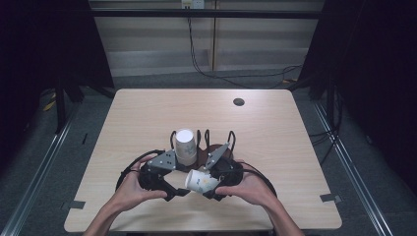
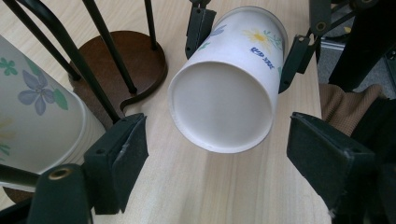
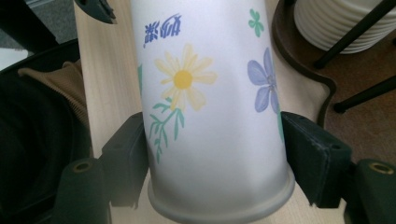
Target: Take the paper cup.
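Smooth flower-printed paper cup (image 3: 215,116) between right claw's (image 3: 215,163) matte black pads.

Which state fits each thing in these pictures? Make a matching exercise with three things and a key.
Things:
1. tilted cup
2. upside-down cup
3. left hand-held gripper

States:
A. open, nothing between the pads
B. clamped in the right hand-held gripper
C. standing among the wires of the rack

Pairs: 1-B, 2-C, 3-A
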The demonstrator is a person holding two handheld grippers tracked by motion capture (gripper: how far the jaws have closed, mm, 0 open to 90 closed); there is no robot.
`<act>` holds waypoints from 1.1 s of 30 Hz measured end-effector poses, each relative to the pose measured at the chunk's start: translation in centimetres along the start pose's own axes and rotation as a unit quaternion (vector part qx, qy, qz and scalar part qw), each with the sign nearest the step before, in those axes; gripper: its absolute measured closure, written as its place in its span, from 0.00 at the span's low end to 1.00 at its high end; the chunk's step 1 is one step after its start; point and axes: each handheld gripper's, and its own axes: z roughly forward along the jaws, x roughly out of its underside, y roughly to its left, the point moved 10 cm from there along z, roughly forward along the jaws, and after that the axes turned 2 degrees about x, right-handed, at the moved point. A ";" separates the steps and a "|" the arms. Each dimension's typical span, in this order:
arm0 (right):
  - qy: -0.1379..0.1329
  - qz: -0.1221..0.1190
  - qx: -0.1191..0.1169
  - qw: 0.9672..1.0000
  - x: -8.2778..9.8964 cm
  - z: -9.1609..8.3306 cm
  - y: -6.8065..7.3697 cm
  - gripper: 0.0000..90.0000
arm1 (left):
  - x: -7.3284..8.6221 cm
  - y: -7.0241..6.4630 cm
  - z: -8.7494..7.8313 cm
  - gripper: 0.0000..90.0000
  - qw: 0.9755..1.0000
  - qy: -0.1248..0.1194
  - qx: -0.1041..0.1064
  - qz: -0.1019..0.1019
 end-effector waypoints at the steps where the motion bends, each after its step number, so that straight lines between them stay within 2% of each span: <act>1: 0.000 0.000 0.000 1.000 0.0 0.0 0.0 0.32 | 0.0 0.0 0.1 0.23 1.000 -0.001 0.000 -0.004; 5: 0.008 -0.001 0.002 1.000 0.1 0.1 0.0 0.31 | 0.2 0.0 0.4 0.23 1.000 0.007 0.003 -0.004; 7: 0.013 0.004 0.007 1.000 0.3 0.4 -0.1 0.31 | 0.3 0.0 0.5 0.26 1.000 0.009 -0.002 0.005; 11: 0.011 0.004 0.007 1.000 0.4 0.4 0.0 0.31 | 0.3 -0.3 0.7 0.27 1.000 0.014 0.010 0.005; 14: 0.016 0.003 0.002 1.000 0.6 0.4 0.3 0.31 | 0.6 -0.5 1.2 0.25 0.999 0.026 0.017 -0.007; 22: 0.025 -0.005 -0.006 1.000 0.5 0.9 0.7 0.31 | 0.9 -1.3 2.2 0.27 0.998 0.044 0.039 0.003; 31: 0.038 -0.013 -0.016 0.999 0.5 1.3 1.4 0.31 | 0.9 -1.5 2.1 0.31 0.997 0.050 0.052 0.007; 33: 0.035 -0.022 -0.024 0.999 0.2 1.4 1.8 0.31 | 0.9 -1.7 2.1 0.32 0.997 0.051 0.056 0.009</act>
